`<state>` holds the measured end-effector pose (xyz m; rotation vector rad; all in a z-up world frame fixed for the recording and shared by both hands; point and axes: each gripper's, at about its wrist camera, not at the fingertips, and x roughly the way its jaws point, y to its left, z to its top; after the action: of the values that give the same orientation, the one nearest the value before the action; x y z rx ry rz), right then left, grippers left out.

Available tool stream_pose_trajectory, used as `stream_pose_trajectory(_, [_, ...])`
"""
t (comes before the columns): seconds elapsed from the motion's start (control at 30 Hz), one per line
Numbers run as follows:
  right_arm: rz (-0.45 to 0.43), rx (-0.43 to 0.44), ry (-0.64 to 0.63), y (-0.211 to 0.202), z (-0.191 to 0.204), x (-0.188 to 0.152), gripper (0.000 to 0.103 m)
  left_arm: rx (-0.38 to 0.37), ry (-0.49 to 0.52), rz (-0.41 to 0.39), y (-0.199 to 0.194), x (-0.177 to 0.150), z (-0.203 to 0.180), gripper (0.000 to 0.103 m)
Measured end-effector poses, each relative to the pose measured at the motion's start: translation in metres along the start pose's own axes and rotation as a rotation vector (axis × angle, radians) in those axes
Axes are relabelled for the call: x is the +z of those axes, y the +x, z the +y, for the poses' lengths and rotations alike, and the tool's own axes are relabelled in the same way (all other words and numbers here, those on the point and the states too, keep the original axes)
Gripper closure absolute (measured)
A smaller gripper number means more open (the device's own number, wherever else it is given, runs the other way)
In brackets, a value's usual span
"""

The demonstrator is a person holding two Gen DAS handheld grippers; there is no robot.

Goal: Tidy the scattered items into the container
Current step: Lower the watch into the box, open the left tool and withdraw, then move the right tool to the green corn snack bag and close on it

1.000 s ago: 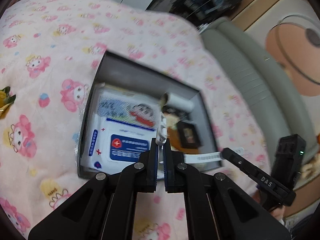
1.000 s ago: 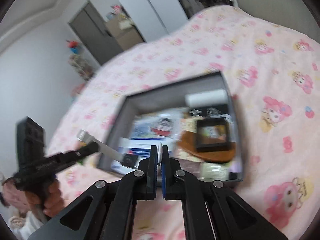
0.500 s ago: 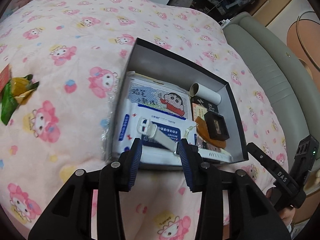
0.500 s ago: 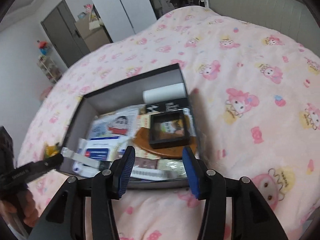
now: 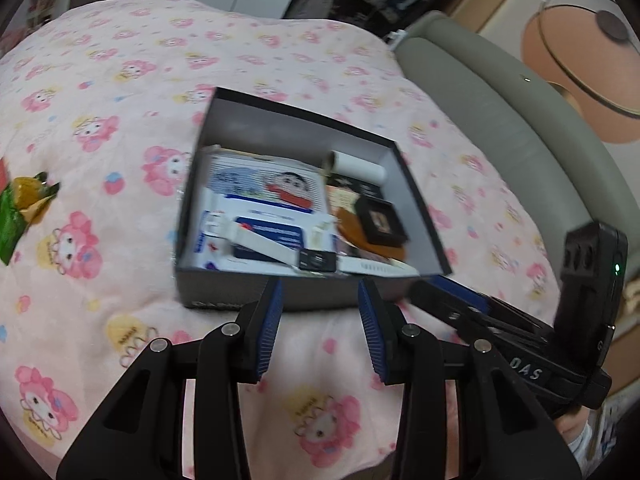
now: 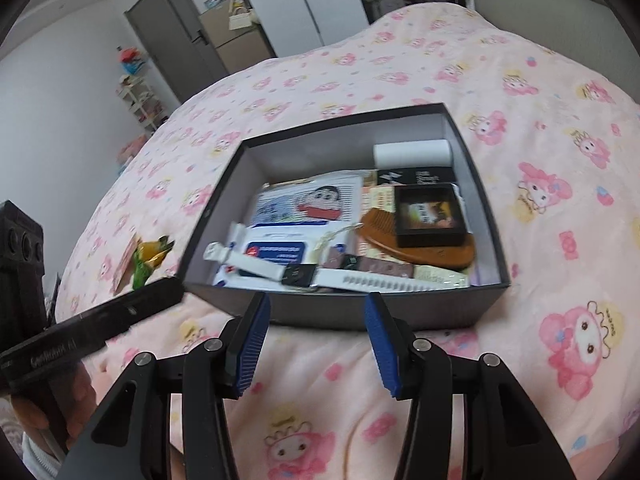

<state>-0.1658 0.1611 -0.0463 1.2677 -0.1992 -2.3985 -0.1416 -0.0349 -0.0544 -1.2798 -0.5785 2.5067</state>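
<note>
An open dark box (image 5: 304,120) (image 6: 360,314) sits on the pink cartoon blanket. A white-strapped watch (image 5: 316,260) (image 6: 298,274) lies flat along the box's near side, on top of a wipes pack. My left gripper (image 5: 320,286) stands open just in front of the box's near wall, with nothing between its blue pads. My right gripper (image 6: 317,298) is open as well, short of the same wall and holding nothing. A green and yellow snack packet (image 5: 24,208) (image 6: 150,258) lies on the blanket left of the box.
The box also holds a white roll (image 6: 412,152), a black framed case (image 6: 430,216), a wooden comb (image 6: 416,254) and a cartoon-printed pack (image 5: 260,184). A grey padded headboard (image 5: 500,128) runs along the right. A hand (image 6: 36,412) grips the left tool.
Both grippers went from shut on the watch's strap ends to open. The watch now lies in the box, and both grippers have drawn back to the box's near side.
</note>
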Motion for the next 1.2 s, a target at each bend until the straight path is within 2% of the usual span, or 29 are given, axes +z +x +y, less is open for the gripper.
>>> stream_pose_trajectory(0.33, [0.001, 0.027, -0.07, -0.014, 0.038, -0.01, 0.058, -0.023, 0.056, -0.035, -0.028, -0.008, -0.015, 0.064])
stream_pose_trajectory(0.6, [0.026, 0.046, -0.157, -0.008, 0.077, -0.013, 0.058, -0.011, 0.02, -0.073, -0.06, -0.021, 0.013, 0.064])
stream_pose_trajectory(0.7, [0.04, 0.071, -0.2, 0.001, 0.098, -0.015, 0.058, 0.03, -0.019, -0.091, -0.076, -0.027, 0.038, 0.064])
stream_pose_trajectory(1.0, [0.122, 0.228, -0.397, 0.064, 0.206, -0.009, 0.058, 0.174, -0.218, -0.218, -0.13, -0.044, 0.138, 0.064])
stream_pose_trajectory(1.2, [0.174, 0.264, -0.436, 0.117, 0.255, -0.003, 0.058, 0.249, -0.368, -0.243, -0.122, -0.05, 0.215, 0.064])
